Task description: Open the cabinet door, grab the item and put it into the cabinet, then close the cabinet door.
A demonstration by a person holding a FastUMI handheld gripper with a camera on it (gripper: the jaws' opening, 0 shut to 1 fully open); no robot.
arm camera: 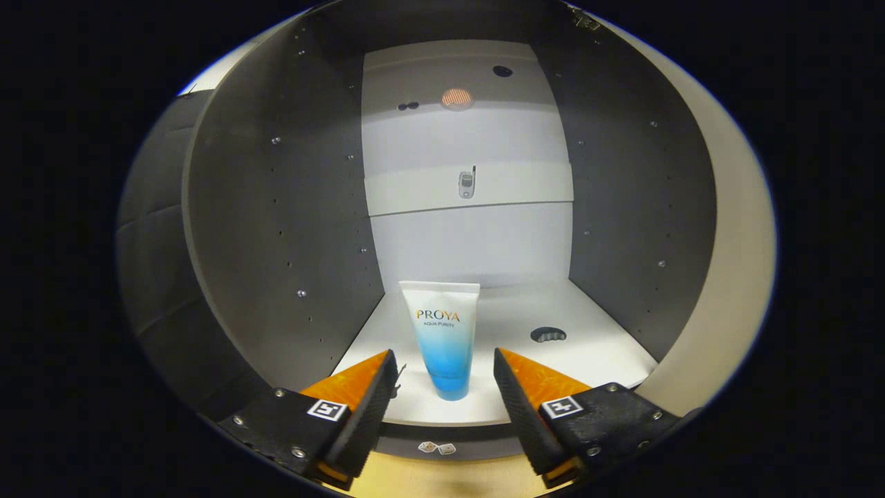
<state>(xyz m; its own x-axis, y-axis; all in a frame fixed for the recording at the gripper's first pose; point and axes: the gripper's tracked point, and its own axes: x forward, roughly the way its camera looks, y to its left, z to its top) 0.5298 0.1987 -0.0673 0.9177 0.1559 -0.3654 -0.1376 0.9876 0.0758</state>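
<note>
The cabinet stands open, so the door step looks done; the tube stands cap-down on the bottom shelf near its front edge, apparently delivered; the gripper is spread wide, gripping nothing, tube just ahead between its fingers; closing the door remains

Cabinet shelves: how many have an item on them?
2. The tube stands on the lower shelf, between the open tool fingers, untouched. A small phone-like object stands on the upper shelf.
</note>
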